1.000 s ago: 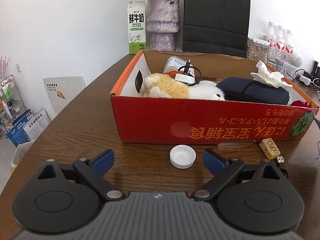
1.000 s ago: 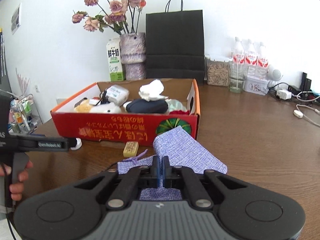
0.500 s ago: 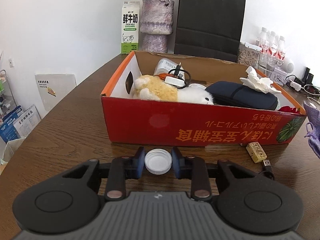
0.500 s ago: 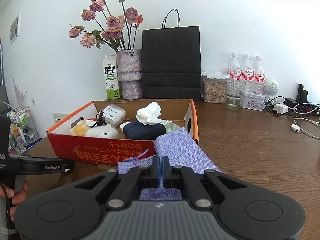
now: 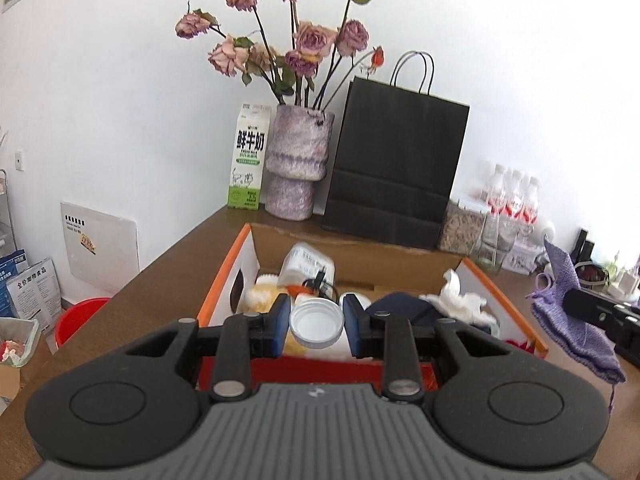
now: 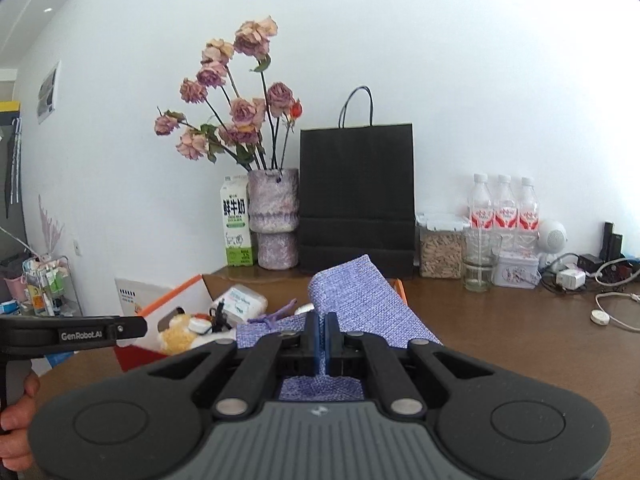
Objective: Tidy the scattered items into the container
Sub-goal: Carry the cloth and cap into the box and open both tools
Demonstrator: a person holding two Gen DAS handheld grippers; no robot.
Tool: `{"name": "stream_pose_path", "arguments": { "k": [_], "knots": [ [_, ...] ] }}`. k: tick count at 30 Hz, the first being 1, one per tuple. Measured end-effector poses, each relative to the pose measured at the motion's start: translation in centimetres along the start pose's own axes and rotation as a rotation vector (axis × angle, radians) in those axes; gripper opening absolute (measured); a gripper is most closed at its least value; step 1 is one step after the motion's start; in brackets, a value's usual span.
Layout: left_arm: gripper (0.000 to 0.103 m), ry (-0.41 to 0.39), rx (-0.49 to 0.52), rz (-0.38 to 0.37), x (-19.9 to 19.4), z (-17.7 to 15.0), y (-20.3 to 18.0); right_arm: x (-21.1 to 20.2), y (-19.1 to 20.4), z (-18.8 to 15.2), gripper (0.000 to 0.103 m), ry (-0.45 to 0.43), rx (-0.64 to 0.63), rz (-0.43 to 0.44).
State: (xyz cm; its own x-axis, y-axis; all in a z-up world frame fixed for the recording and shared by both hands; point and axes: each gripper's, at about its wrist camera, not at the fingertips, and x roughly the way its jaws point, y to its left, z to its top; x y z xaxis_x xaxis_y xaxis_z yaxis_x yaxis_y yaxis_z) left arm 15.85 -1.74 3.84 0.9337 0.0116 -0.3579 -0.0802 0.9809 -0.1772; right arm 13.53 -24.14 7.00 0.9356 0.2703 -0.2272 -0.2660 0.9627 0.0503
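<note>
The milk carton, standing far ahead of the left tongs and a little to their left, carries the large dark characters 鲜牛奶 down its white face, with small lines under them too fine to read. The same characters show on it in the right wrist view, ahead and left of the right tongs. "GenRobot.AI" is printed in pale letters on the black side bar of the left tongs. A packet on the floor, far left of the left tongs, reads 全价宠物食品.
</note>
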Motion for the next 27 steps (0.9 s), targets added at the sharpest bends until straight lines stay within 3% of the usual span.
{"name": "stream_pose_path", "arguments": {
  "k": [6, 11, 13, 17, 27],
  "knots": [
    [0.029, -0.107, -0.087, 0.038, 3.1, 2.7, -1.6, 4.5, 0.9, 2.2, 0.001, -0.111, 0.047, -0.025],
    [0.029, -0.141, -0.041, 0.099, 7.7, 1.8, -2.2, 10.0, -0.5, 1.5, 0.001, -0.110, 0.128, -0.020],
    [0.029, -0.076, -0.008, 0.122, 9.2, 1.4, -2.0, 11.2, -1.0, 0.6, 0.001, -0.075, 0.105, -0.021],
    [0.029, -0.026, -0.036, 0.132, 10.3, 1.1, -0.7, 12.8, -1.3, -0.6, 0.001, -0.008, 0.100, -0.026],
    [0.029, -0.025, 0.007, 0.135, 10.7, 0.1, -0.9, 13.7, -0.7, -1.7, 0.002, 0.034, 0.069, -0.012]
  ]
}}
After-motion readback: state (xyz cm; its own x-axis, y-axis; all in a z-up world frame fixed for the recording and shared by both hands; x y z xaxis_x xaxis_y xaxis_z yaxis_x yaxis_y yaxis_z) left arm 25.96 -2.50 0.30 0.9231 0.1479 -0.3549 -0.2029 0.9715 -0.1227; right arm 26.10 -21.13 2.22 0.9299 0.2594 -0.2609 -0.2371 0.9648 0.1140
